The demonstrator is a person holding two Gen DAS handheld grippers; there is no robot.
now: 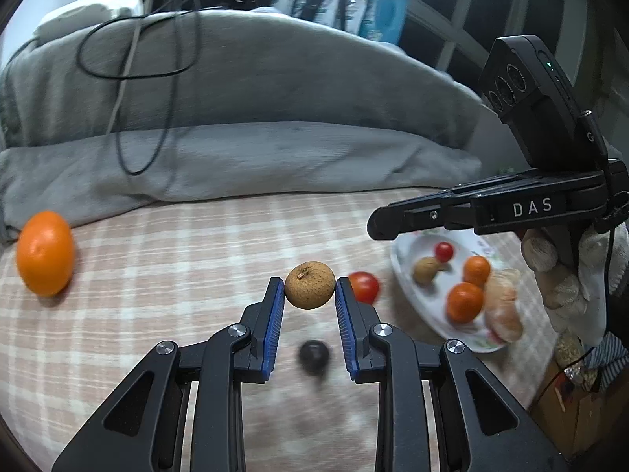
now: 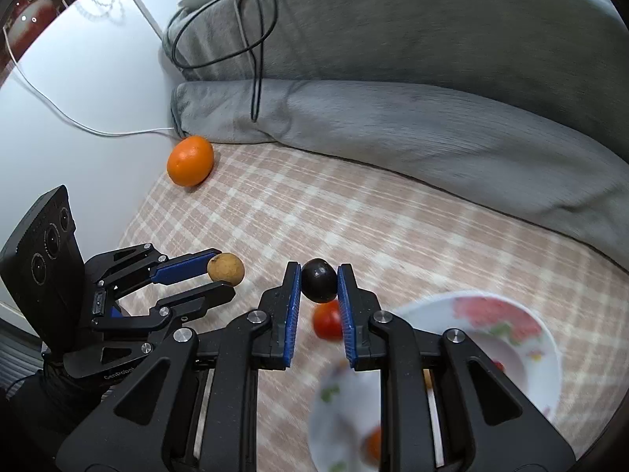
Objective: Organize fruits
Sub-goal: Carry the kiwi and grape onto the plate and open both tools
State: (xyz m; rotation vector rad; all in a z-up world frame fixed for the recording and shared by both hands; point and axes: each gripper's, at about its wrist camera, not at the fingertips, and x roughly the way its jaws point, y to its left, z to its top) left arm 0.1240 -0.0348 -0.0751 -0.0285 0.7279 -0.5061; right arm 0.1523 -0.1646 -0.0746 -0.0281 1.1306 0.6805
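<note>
The left tongs (image 1: 309, 295) gripped a round, tan, rough-skinned fruit (image 1: 309, 285) between their blue pads, held above the pink-and-white checked bed cover (image 1: 177, 259). The right tongs (image 2: 318, 287) were clamped on a small, dark purple, round fruit (image 2: 319, 279), with a red tomato (image 2: 327, 319) lying on the cover just below them. A large orange (image 2: 190, 161) sat against the grey blanket (image 2: 393, 118), well apart from the white floral plate (image 1: 428, 314) that held several other fruits.
</note>
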